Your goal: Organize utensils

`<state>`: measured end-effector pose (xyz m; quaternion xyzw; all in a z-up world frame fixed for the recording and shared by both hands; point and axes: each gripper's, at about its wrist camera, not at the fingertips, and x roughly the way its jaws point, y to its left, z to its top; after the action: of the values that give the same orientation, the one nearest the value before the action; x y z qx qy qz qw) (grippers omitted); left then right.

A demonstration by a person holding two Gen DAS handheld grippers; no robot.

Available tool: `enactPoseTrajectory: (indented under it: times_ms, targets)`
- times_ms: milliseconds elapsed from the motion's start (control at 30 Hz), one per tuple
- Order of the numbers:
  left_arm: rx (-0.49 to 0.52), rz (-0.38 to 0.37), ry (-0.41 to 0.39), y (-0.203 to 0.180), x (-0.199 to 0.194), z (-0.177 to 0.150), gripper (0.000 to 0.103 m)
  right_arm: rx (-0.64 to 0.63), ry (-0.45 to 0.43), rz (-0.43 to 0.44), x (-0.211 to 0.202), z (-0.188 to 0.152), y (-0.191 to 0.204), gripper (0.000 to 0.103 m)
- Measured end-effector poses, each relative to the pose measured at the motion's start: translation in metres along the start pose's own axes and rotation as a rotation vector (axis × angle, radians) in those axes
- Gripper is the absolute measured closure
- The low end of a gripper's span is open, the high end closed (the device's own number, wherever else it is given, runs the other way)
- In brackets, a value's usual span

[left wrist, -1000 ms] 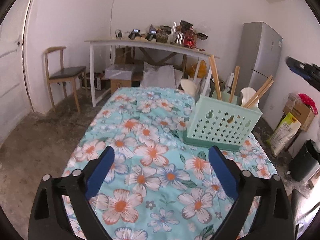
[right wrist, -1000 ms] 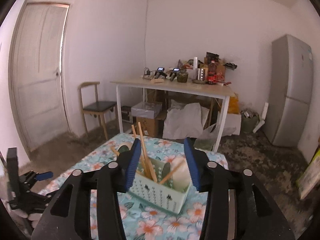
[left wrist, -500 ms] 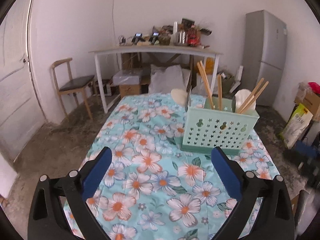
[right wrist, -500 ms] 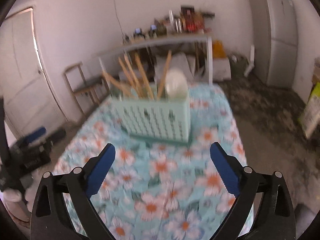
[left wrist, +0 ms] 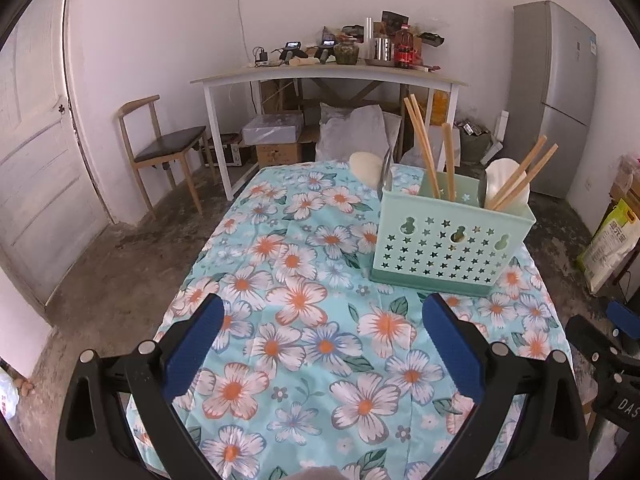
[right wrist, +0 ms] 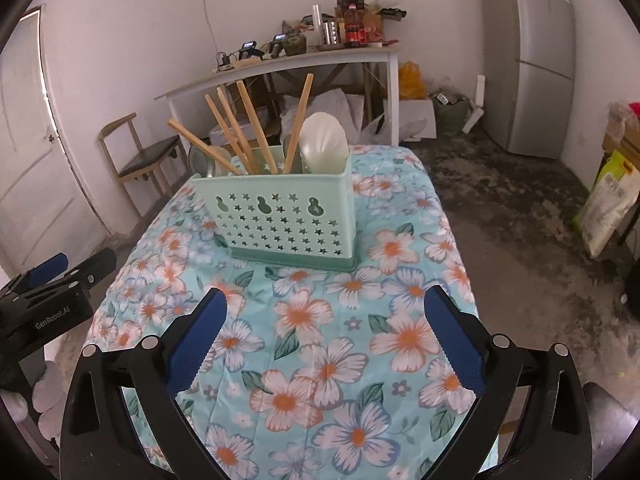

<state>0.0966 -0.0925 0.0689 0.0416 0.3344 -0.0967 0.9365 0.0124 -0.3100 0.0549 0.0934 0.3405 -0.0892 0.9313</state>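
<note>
Blue-padded, the right gripper (right wrist: 325, 334) is opening wide with nothing between its pads, as the left gripper (left wrist: 322, 338) gapes empty. Straight ahead of the right one stands the green caddy (right wrist: 286, 214), nearer it, chopsticks (right wrist: 250, 132) upright inside.

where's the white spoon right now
The white spoon stands bowl-up in the right end of the green utensil basket in the right wrist view, beside the wooden chopsticks, on the floral tablecloth.
</note>
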Motion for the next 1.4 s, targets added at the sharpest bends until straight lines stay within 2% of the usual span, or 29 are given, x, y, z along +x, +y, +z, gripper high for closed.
enactPoseTrajectory:
  times_ms: [233,1400]
  targets:
    - [0.003,-0.029,0.008,-0.0038,0.0007,0.0046,0.006,-0.005,-0.004,0.001,-0.0017,0.0033,0.0017,0.008]
    - [0.021,-0.051,0.029,-0.0097,0.0035,0.0034,0.006,0.002,0.006,-0.014,-0.0012,0.0028,-0.0042,0.008]
